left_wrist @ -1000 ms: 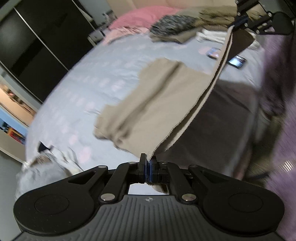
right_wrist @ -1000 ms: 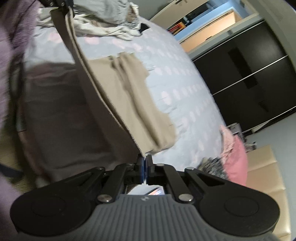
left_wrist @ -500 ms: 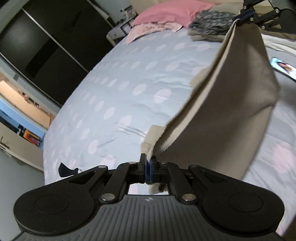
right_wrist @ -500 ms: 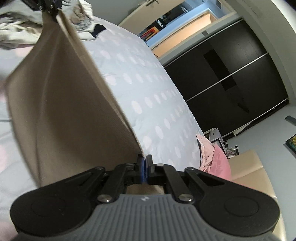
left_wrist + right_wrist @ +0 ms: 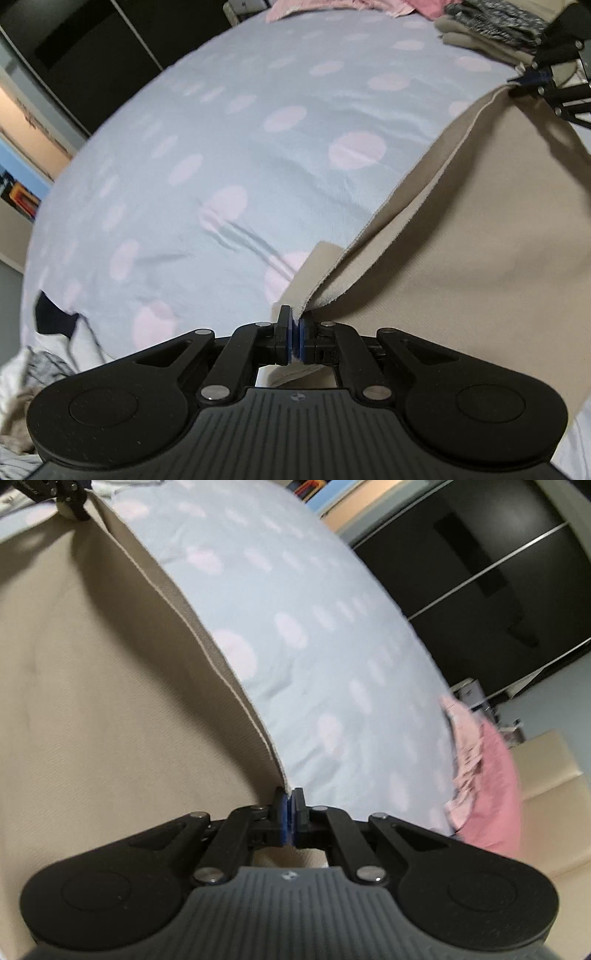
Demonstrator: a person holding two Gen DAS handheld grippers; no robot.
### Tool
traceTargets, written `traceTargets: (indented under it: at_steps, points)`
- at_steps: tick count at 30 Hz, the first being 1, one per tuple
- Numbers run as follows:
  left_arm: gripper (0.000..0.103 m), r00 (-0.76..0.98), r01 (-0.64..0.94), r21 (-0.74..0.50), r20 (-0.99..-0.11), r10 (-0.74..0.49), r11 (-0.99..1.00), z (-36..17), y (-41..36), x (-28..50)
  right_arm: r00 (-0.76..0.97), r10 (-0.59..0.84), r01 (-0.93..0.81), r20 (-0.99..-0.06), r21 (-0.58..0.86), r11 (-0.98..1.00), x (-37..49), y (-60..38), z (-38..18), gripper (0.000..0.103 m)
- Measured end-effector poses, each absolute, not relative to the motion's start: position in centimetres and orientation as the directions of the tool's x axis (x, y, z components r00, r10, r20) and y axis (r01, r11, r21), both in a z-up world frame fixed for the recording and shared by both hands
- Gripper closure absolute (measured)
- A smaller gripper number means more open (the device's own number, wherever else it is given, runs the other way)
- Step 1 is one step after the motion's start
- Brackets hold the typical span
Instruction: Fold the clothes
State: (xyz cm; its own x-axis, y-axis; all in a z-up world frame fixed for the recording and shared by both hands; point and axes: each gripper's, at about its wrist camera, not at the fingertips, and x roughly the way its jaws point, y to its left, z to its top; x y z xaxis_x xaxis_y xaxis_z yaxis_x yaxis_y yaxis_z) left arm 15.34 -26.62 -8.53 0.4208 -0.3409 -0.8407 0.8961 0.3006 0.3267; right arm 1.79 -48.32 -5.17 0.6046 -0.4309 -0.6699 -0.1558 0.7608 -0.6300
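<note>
A beige garment [image 5: 461,236] hangs stretched between my two grippers, low over the bed. My left gripper [image 5: 294,332] is shut on one corner of its edge. My right gripper [image 5: 290,812] is shut on the other corner, and it also shows in the left wrist view [image 5: 532,78] at the top right. The left gripper shows at the top left of the right wrist view [image 5: 72,507]. The garment [image 5: 110,701] fills the left half of that view. A lower beige layer [image 5: 317,258] peeks out beneath the held edge.
The bed has a pale blue sheet with pink dots [image 5: 229,147]. Folded clothes [image 5: 491,29] and a pink pillow [image 5: 491,782] lie at one end. Loose clothes [image 5: 33,376] lie at the other. A dark wardrobe [image 5: 498,572] stands behind the bed.
Both grippers have carried the garment's edge forward over the bed and lowered it. The cloth now sags closer to the sheet, over the layer lying there.
</note>
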Motion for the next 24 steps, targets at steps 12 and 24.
traceTargets:
  at_steps: [12, 24]
  points:
    - [0.050, 0.457, 0.856, 0.294, -0.814, -0.358, 0.425, -7.2, -24.9, 16.4, 0.584, -0.456, 0.034, -0.672, -0.540, 0.841, 1.8, -50.7, -4.2, 0.067]
    - [0.046, 0.495, 0.805, 0.260, -0.790, -0.362, 0.533, -1.7, -20.7, 14.0, 0.585, -0.391, 0.158, -0.711, -0.373, 0.914, -6.5, -49.3, -0.8, 0.054]
